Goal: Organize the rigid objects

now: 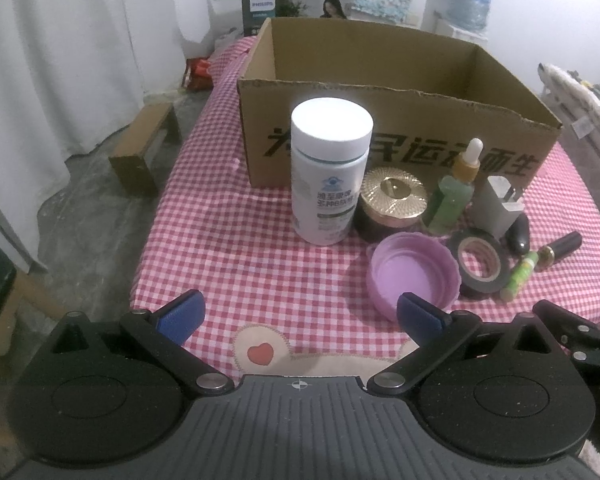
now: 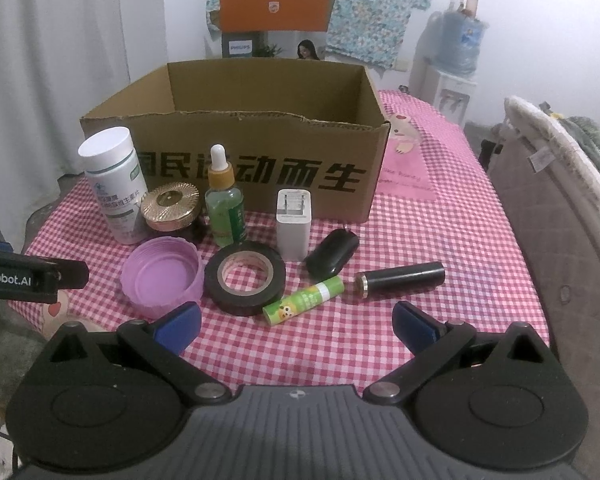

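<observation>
Corrugated cardboard box, ribbed lilac lid

An open cardboard box with black print stands on the checked cloth. Before it, a white bottle stands upright, touching a gold-lidded jar; beside that stand a green dropper bottle and a white charger, prongs up. Nearer lie an upturned purple lid, a roll of black tape, a black oval case, a green glue stick and a black tube, both on their sides.
</observation>
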A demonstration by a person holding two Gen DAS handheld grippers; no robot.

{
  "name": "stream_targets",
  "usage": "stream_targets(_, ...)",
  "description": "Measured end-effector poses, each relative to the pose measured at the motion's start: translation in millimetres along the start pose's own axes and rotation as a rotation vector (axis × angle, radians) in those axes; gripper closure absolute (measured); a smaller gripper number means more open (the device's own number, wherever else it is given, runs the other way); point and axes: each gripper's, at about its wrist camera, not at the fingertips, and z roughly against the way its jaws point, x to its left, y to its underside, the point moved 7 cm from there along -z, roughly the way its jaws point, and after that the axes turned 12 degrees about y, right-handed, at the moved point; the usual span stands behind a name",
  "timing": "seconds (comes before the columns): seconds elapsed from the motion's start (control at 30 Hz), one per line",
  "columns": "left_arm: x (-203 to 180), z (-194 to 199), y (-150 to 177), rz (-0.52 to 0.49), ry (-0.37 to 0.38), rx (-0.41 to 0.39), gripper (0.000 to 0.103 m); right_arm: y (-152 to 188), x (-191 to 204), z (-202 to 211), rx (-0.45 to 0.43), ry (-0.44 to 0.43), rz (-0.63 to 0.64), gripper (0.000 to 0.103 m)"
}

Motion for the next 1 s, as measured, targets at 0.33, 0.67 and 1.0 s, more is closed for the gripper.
stream_targets(0.33, -8.2, 15.9, -18.3, -0.055, 0.063, -0.119, 0.000, -8.0, -9.5, 5.8, -0.057, -0.021, -0.015, 0.000)
stream_targets(0.67, -108.1, 10.3, -49.9, -0.441, 0.301, -0.184, 0.000, -14.3, -93.1, 5.3, -0.075, -0.082, -0.208, 0.000)
stream_targets(1.0, -202.8, -36.9, -24.1, -0.766, 0.463, -0.060, 0.021, -13.4, -146.9, -29.0, -0.006, -0.241, -0.449, 0.007)
